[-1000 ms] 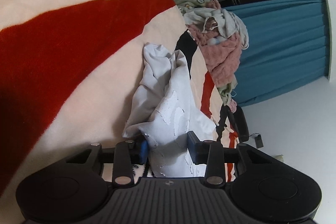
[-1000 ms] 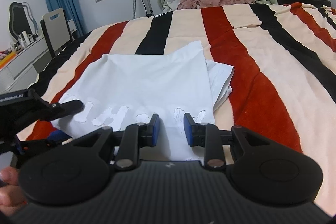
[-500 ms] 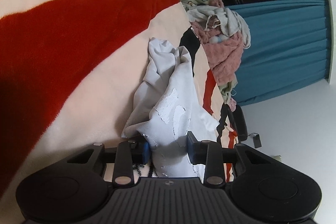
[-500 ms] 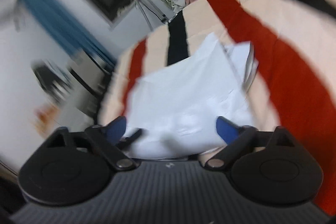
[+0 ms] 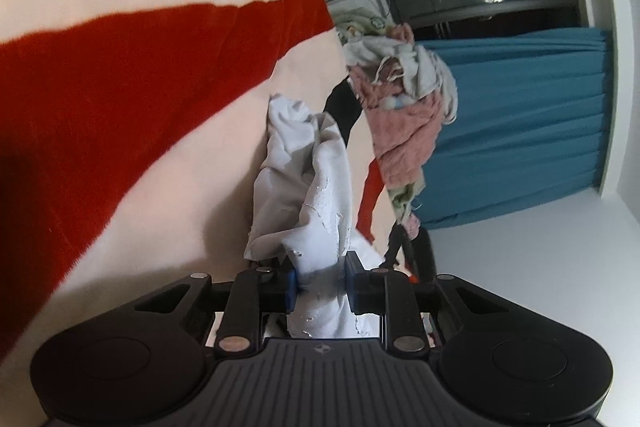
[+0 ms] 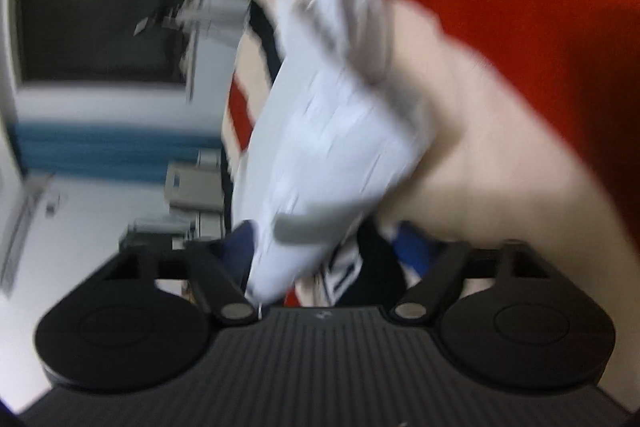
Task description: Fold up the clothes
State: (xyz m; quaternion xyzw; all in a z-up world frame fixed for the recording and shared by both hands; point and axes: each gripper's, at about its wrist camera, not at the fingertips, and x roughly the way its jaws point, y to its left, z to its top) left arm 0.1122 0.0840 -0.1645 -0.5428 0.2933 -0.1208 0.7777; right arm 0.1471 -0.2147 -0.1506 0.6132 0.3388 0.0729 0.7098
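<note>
My left fingers (image 5: 289, 286) pinch a bunched edge of the white T-shirt (image 5: 316, 195), one blue pad on each side of the cloth. My left gripper (image 5: 320, 285) is turned on its side, so the striped blanket (image 5: 120, 87) fills the left of my view. The shirt hangs crumpled against the blanket, with cracked white print on it. Behind it sits a pile of clothes (image 5: 404, 111) next to a blue curtain (image 5: 520, 123).

My right gripper (image 6: 326, 259) is spread wide. The right picture is very blurry. The white T-shirt (image 6: 320, 147) lies between my open fingers and touches the left one (image 6: 236, 255). I cannot tell if it touches the other one.
</note>
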